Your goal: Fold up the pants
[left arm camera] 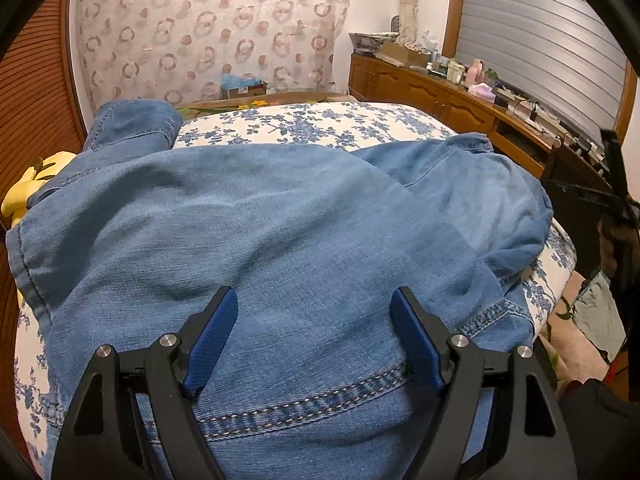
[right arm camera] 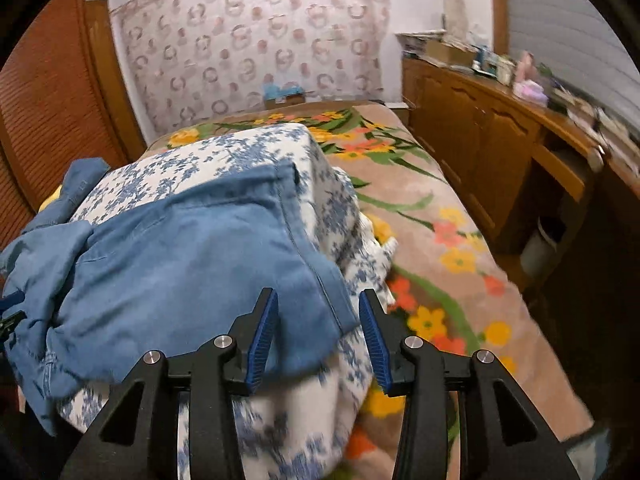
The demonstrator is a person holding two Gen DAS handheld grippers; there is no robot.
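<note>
The blue pants (left arm camera: 280, 216) lie spread on the flowered quilt (left arm camera: 320, 120), long side running left to right. The left tongs (left arm camera: 314, 316) are open right over the waistband. The right tongs (right arm camera: 318, 320) are open too, at the pants' right corner.

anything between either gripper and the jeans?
Nothing visible. The left gripper is open right over the jeans, near the stitched band. The right gripper is open at the jeans' corner edge, with only the floral quilt underneath.
</note>
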